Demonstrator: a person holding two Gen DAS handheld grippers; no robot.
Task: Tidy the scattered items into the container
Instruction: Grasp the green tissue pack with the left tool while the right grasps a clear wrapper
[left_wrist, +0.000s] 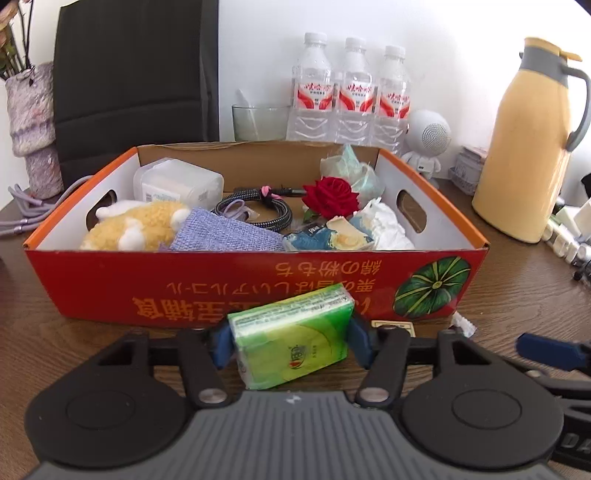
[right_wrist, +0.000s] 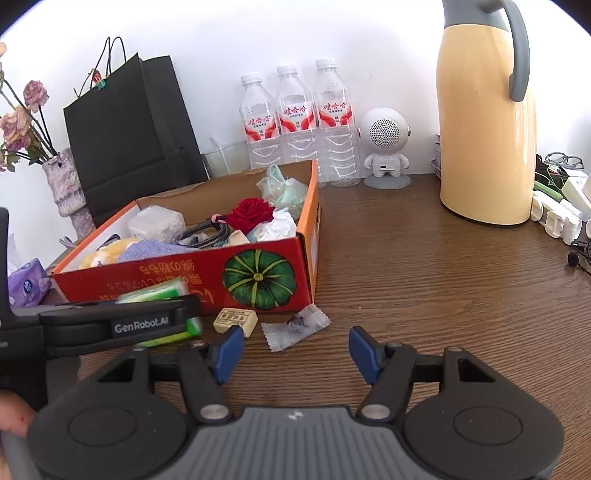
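The left gripper (left_wrist: 290, 345) pinches a green tissue pack (left_wrist: 293, 338) between its blue pads (left_wrist: 222, 347), one pad pressed on each side, just in front of the red box (left_wrist: 236, 284) and low over the brown table (left_wrist: 517, 314); whether the pack rests on the table cannot be told. The right gripper (right_wrist: 295, 350) hangs spread with nothing between its pads (right_wrist: 364, 350), over bare table near the front edge. Just beyond its fingertips lie a clear wrapper (right_wrist: 295, 326) with something dark inside and, beside it to the left, a small cream block (right_wrist: 235, 321) close against the box's front wall. The box stands left of the table's middle, a green pumpkin printed at its front right corner. Inside, near the front wall, lie a yellow plush (left_wrist: 133, 223), a lilac cloth (left_wrist: 229, 232) and a blue tissue pack (left_wrist: 325, 238); crumpled white paper (left_wrist: 384, 225) sits by the right wall. Further in are a coiled cable (left_wrist: 255, 210) and a red rose (left_wrist: 330, 197), with a white plastic tub (left_wrist: 177, 182) at the back left and a pale green wad (left_wrist: 351, 170) at the back right. Left of the box a purple tissue pack (right_wrist: 27, 286) lies on the table. Along the back edge stand a vase (right_wrist: 68, 188), a black bag (right_wrist: 133, 133), a glass (left_wrist: 260, 122), three bottles (left_wrist: 351, 88), a white speaker (right_wrist: 386, 147) and a yellow jug (right_wrist: 487, 118).
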